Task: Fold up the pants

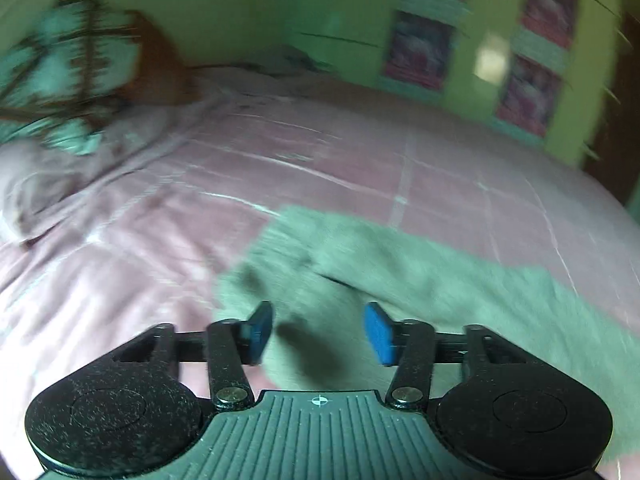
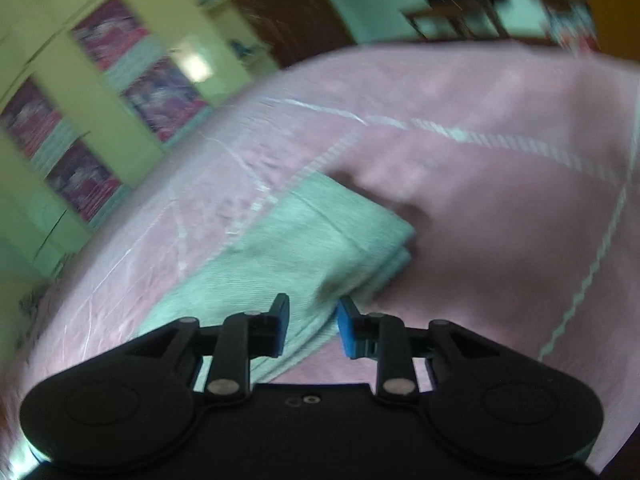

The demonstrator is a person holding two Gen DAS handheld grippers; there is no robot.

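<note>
Pale green pants lie on a pink bedspread, stretching from centre to lower right in the left wrist view. My left gripper is open and empty, its blue pads above the pants' near end. In the right wrist view the pants lie folded in layers, running from lower left to centre. My right gripper is open and empty just above the pants' near edge. Both views are motion blurred.
A pillow and bunched fabric lie at the bed's far left. A green cupboard with pink-patterned panels stands beyond the bed; it also shows in the right wrist view. Pink bedspread extends right of the pants.
</note>
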